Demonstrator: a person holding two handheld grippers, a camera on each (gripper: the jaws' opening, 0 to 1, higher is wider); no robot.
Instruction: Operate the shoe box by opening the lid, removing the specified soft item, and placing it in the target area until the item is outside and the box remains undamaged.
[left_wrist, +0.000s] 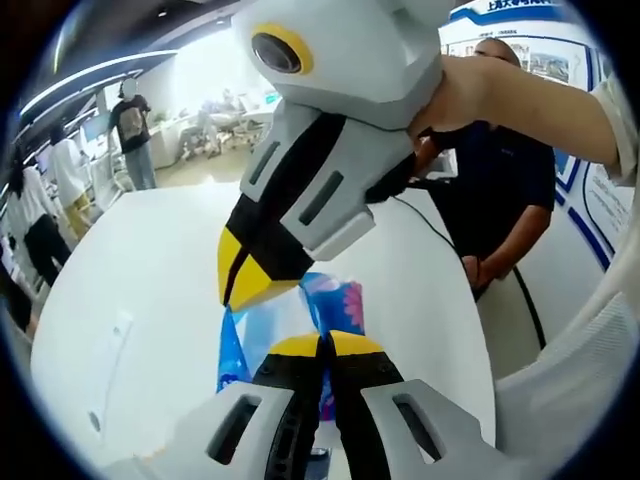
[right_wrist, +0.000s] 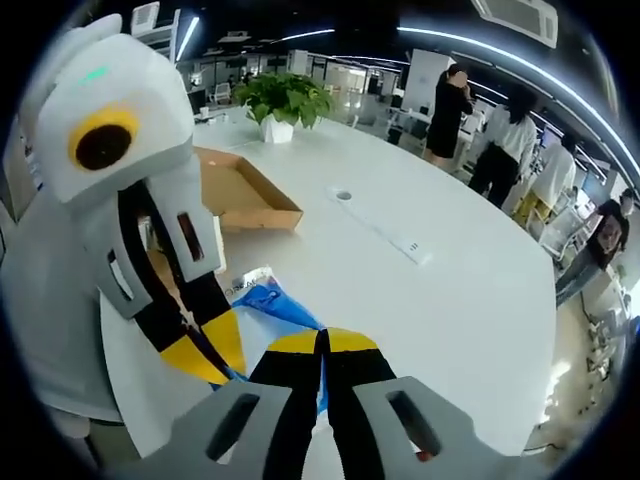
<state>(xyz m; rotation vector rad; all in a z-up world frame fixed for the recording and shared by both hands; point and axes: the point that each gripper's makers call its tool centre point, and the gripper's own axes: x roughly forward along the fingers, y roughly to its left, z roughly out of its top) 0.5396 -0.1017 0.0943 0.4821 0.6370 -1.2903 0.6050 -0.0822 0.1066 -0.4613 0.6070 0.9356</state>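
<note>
Both hand-held grippers, left (left_wrist: 322, 342) and right (right_wrist: 322, 338), clamp a blue plastic packet (left_wrist: 335, 305) above the white worktop (right_wrist: 440, 290); cardboard lid (right_wrist: 240, 195) at 10 o'clock

The left gripper view looks along its closed jaws, close over the white table (left_wrist: 150, 290), toward the far edge where people stand. The right gripper view faces across the same table (right_wrist: 440, 290) toward a plant (right_wrist: 283, 97). Both share the blue packet (left_wrist: 335, 305) (right_wrist: 272, 300) and see each other's gripper.
</note>
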